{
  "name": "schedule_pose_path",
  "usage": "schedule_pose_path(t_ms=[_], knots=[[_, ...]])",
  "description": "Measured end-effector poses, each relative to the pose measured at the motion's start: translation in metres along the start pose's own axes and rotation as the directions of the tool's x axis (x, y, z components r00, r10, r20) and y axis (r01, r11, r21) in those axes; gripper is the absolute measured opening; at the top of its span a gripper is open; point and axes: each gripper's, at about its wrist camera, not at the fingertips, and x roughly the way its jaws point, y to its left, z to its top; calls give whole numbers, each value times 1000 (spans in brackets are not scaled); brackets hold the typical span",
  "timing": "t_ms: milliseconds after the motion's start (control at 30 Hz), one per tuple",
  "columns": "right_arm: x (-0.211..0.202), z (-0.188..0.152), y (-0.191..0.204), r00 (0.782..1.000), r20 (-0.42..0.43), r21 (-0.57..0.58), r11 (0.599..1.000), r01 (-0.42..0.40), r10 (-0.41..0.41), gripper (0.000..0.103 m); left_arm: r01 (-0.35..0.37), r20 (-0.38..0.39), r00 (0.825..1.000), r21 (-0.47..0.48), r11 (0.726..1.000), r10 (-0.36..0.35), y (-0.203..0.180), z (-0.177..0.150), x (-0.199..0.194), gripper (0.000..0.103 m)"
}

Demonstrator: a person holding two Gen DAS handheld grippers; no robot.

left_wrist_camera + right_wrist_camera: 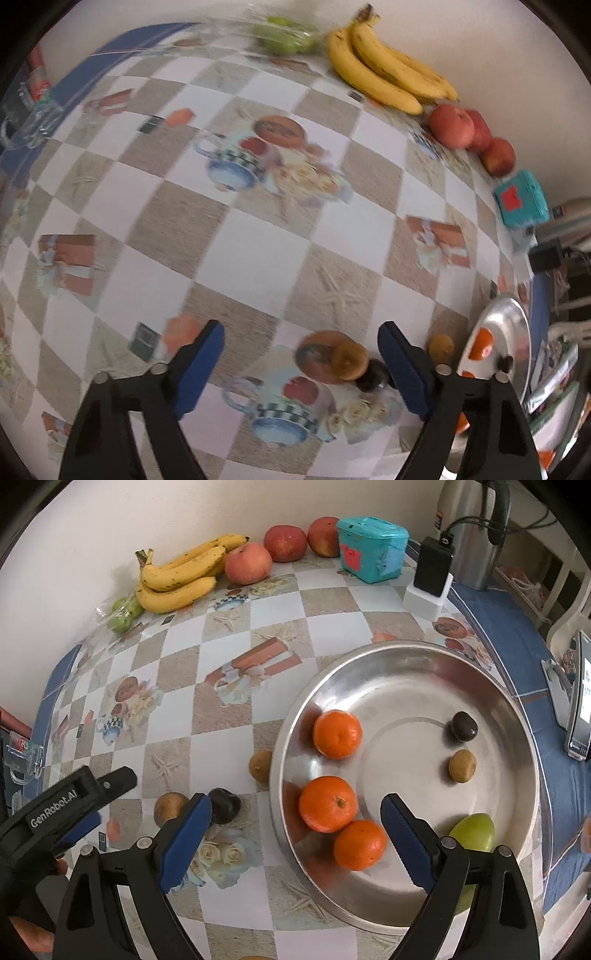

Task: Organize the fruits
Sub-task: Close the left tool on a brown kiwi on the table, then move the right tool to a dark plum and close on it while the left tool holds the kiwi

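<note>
Only the right wrist view looked into the shiny round steel bowl (406,657): three dimpled oranges (337,733), a dark plum (464,726), a dull brown kiwi (462,765) and a smooth green fruit (474,832) lay inside. The left wrist view caught just the bowl's rim (509,314) edge-on. Both views showed fruit on the glossy checked counter (229,723) beside the bowl: two kiwis (260,765) and a dark plum (224,805). The left tool (301,356) stood wide open with one fuzzy kiwi (349,361) between its blue pads, untouched. The right tool (297,829) gaped open over the bowl's near rim. Curved bananas (181,576) and red apples (248,562) lined the wall.
</note>
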Motion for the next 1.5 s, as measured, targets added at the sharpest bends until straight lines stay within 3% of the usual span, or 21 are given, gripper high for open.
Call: schedule_pose_path(t_ms=[167,500,833,1200,1500], knots=[[-1,0,-9,1000,-1,20,1000,4,-4,93,32,-39,999,42,999,-30,-14,-6,8,61],[-2,-1,-13,1000,2,28,1000,-2,2,93,90,-105,991,13,996,-88,-18,-12,23,44],[-4,-1,-13,1000,2,25,1000,-2,2,93,144,-112,982,-52,988,-149,-11,-10,23,29],[-2,-1,-12,1000,-4,19,1000,4,-4,93,163,-100,980,-69,984,-170,-7,-8,17,27],[0,-1,-5,1000,8,-7,1000,-26,26,93,146,-19,989,-110,983,-149,7,1,-1,27]])
